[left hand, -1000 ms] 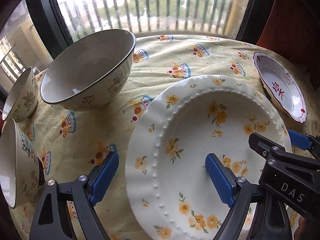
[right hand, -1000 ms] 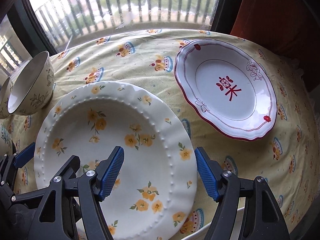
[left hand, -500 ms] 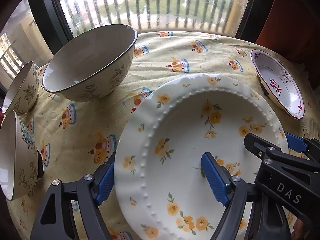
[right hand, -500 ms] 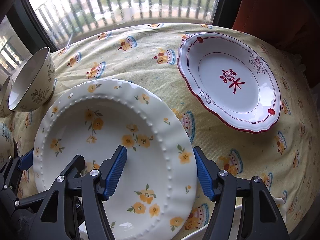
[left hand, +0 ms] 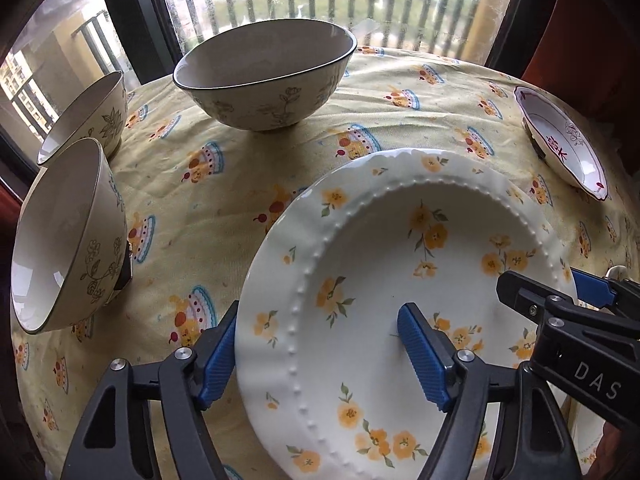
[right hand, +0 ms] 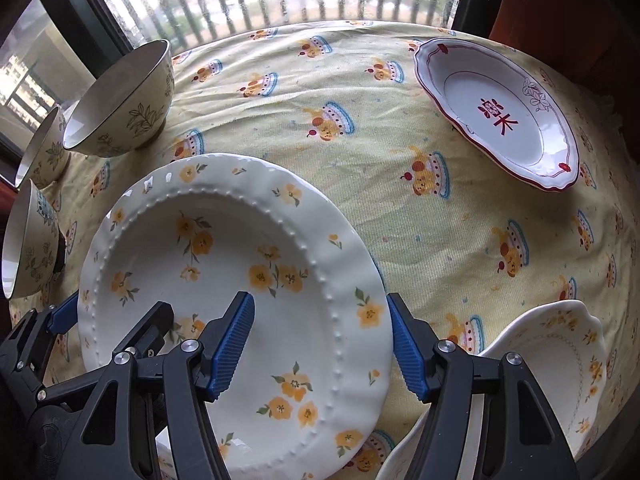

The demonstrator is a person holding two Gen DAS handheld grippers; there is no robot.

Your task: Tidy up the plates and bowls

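Observation:
A white plate with yellow flowers (left hand: 380, 280) (right hand: 240, 260) lies tilted over the yellow tablecloth. My left gripper (left hand: 318, 312) straddles its left rim. The outer pad touches the rim edge and the inner pad stands over the well, apart from the beaded wall. My right gripper (right hand: 320, 298) straddles the right rim the same way. The jaws of both are closing with the rim between them. A large bowl (left hand: 264, 80) and two small bowls (left hand: 84, 120) (left hand: 64, 240) stand at the left. At the far right lies a red-rimmed plate (right hand: 500, 112).
Another white scalloped plate (right hand: 560, 372) lies at the table's near right edge, partly under the right gripper. The tablecloth (right hand: 360, 160) covers the whole round table. A barred window runs behind the table, and the table edge drops away at right.
Both grippers and the flowered plate shifted left across the table, towards the bowls. Both jaws narrowed and the left gripper's outer pad came against the rim. The scalloped plate came into view.

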